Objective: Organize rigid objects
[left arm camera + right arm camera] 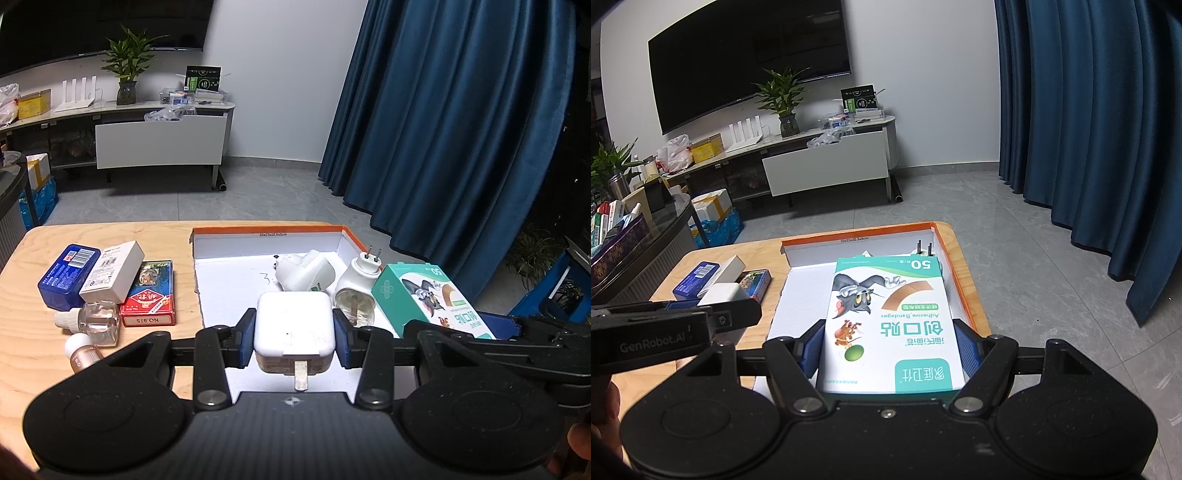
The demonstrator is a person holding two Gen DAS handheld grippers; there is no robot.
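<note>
1. Jaws of the left gripper (pixel 294 338) are pressed on both sides of a white charger (pixel 294 328), which is lifted clear, prongs pointing back toward the camera.
2. Jaws of the right gripper (pixel 888 349) stand much wider and clamp the long sides of a bandage box (pixel 886 325); its long axis runs straight ahead, away from the hand.
3. Both held things hover over the near part of an open tray (pixel 266 232) with an orange rim, which lies directly ahead of and below each gripper.
4. The charger sits over the tray's near middle, the bandage box toward its right wall, so the two loads are side by side and close; the right gripper's arm shows just beside the charger in the left view.
5. Already in the tray, farther back: a white plug-in unit (pixel 304 275) and a plug-in bottle (pixel 356 291) with prongs up.
6. Left of the tray on the desk (pixel 22 314) wait a blue tin (pixel 66 277), a white box (pixel 112 269), a card pack (pixel 149 299) and two small bottles (pixel 94 319).
7. Lowering either load likely means a short drop into bare tray floor.
</note>
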